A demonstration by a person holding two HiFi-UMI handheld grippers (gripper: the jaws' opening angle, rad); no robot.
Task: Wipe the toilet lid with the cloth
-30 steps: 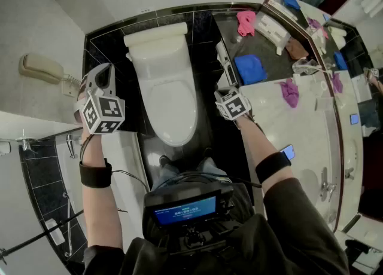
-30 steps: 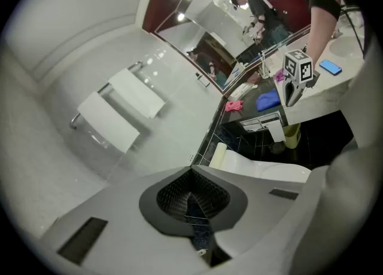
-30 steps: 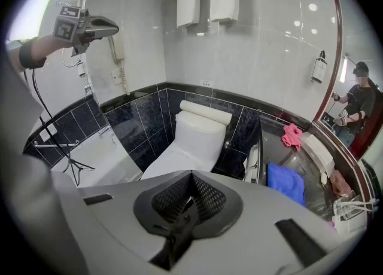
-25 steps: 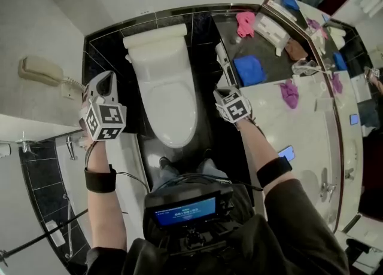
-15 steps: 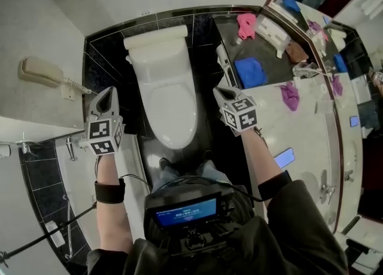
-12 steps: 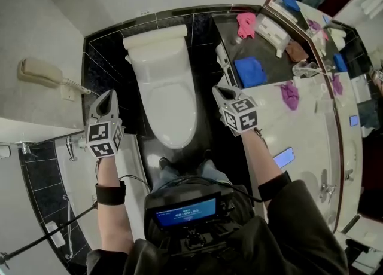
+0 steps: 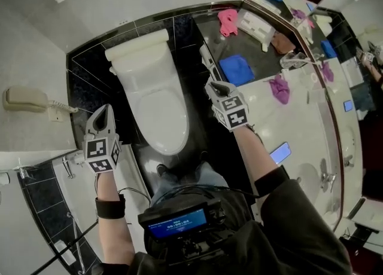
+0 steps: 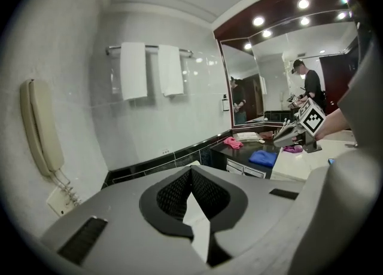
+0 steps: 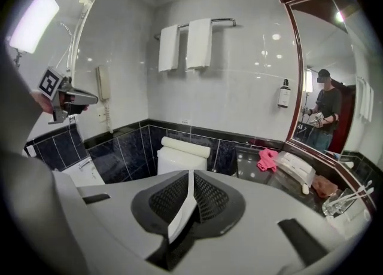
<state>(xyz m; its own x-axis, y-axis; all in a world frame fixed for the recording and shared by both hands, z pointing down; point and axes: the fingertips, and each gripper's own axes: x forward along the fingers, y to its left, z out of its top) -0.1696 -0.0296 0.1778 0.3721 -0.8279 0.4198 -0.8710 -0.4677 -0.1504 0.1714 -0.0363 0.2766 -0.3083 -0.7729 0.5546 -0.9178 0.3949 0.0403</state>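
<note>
The white toilet [image 7: 157, 112] stands in the middle of the head view with its lid down; its tank [image 9: 184, 148] shows past my right jaws. A blue cloth [image 7: 236, 69] lies on the dark counter right of the toilet, a pink cloth [image 7: 227, 21] farther back, a purple cloth [image 7: 278, 88] on the white vanity top. My left gripper [image 7: 103, 111] hovers left of the bowl, shut and empty. My right gripper [image 7: 213, 87] hangs between toilet and counter, short of the blue cloth; its jaws are opening by a thin slit with nothing between them.
A wall phone [image 7: 24, 98] hangs at the left, and two white towels [image 9: 185, 45] hang on a rail above the tank. A tissue box [image 7: 256, 26], a phone [image 7: 279, 152] and a mirror [image 7: 311, 5] sit on the vanity side. My feet [image 7: 164, 171] are at the bowl's front.
My left gripper has rolled and dropped lower beside the bowl. The right gripper has lifted nearer the counter's edge, and its jaws have parted slightly. The head view has shifted a little.
</note>
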